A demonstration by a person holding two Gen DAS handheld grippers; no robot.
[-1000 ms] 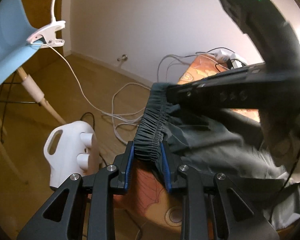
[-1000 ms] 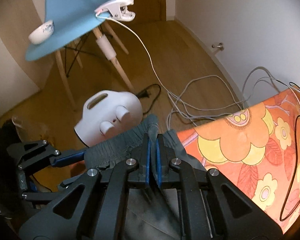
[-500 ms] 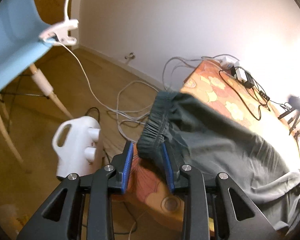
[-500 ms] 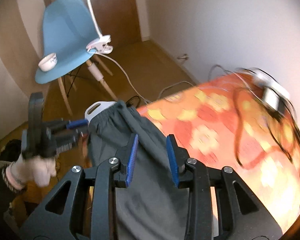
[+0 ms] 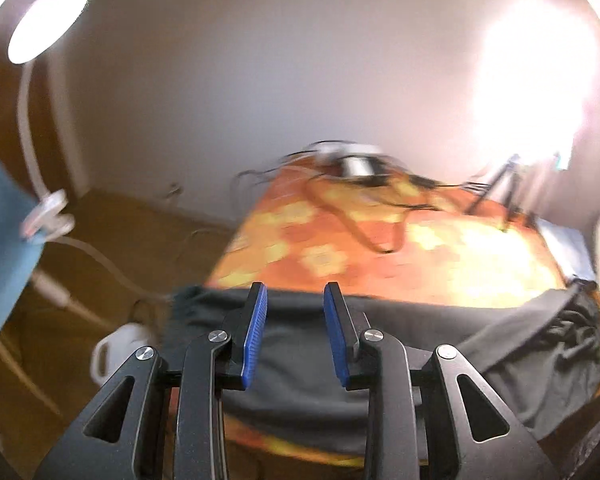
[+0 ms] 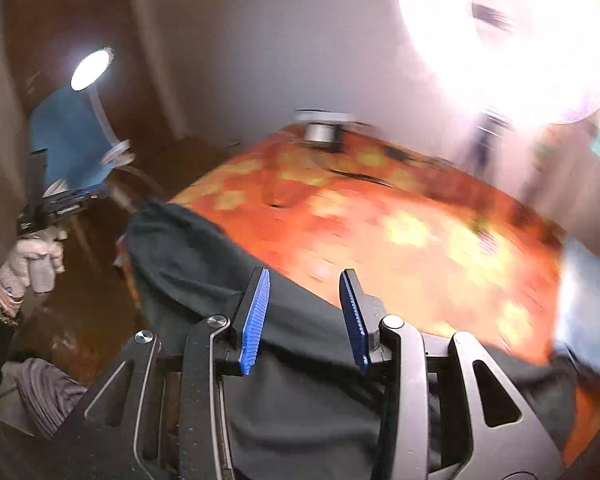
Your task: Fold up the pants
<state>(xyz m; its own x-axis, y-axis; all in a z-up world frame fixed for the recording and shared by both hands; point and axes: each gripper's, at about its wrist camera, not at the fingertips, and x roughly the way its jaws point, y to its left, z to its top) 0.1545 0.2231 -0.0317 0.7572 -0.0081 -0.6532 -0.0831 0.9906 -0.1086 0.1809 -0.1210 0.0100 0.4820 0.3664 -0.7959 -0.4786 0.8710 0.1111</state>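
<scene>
Left gripper (image 5: 294,330): blue pads spread wide, empty, above the pants (image 5: 400,344); a second ago it pinched the waistband. Right gripper (image 6: 305,316): likewise spread with nothing between the pads, where earlier it was clamped on the waistband. Pants now lie released along the near edge of the orange floral table (image 5: 380,248), waistband end toward the blue chair (image 6: 66,140); both views blurred, lamp (image 5: 46,20) lit at left.

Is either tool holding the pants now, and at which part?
Nothing is held. The left tool and right tool are open above the pants.
</scene>
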